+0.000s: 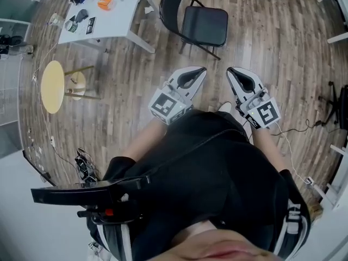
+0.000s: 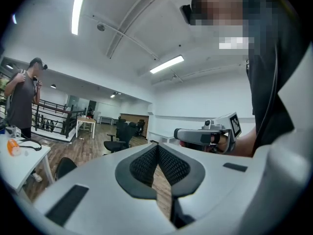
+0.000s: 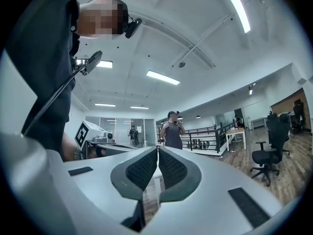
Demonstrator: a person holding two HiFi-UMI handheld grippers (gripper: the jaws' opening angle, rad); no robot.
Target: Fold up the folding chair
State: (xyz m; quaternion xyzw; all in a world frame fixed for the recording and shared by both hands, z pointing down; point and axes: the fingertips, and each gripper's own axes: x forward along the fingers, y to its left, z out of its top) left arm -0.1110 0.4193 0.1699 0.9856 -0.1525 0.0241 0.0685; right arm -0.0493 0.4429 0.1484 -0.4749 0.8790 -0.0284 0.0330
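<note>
A black folding chair (image 1: 198, 23) stands unfolded on the wood floor, beyond both grippers in the head view. Its seat edge shows low left in the left gripper view as the chair (image 2: 64, 167). My left gripper (image 1: 200, 72) is held level in front of the person's body, jaws shut with nothing between them. My right gripper (image 1: 232, 72) is beside it, also shut and empty. Both tips stop short of the chair. The two grippers point towards each other: the right gripper (image 2: 183, 135) shows in the left gripper view, the left gripper (image 3: 93, 151) in the right one.
A white table (image 1: 117, 23) with small items stands left of the chair. A round yellow stool (image 1: 53, 86) lies further left. Cables (image 1: 293, 128) trail on the floor at right. A standing person (image 3: 172, 129) and black office chairs (image 3: 266, 155) are across the room.
</note>
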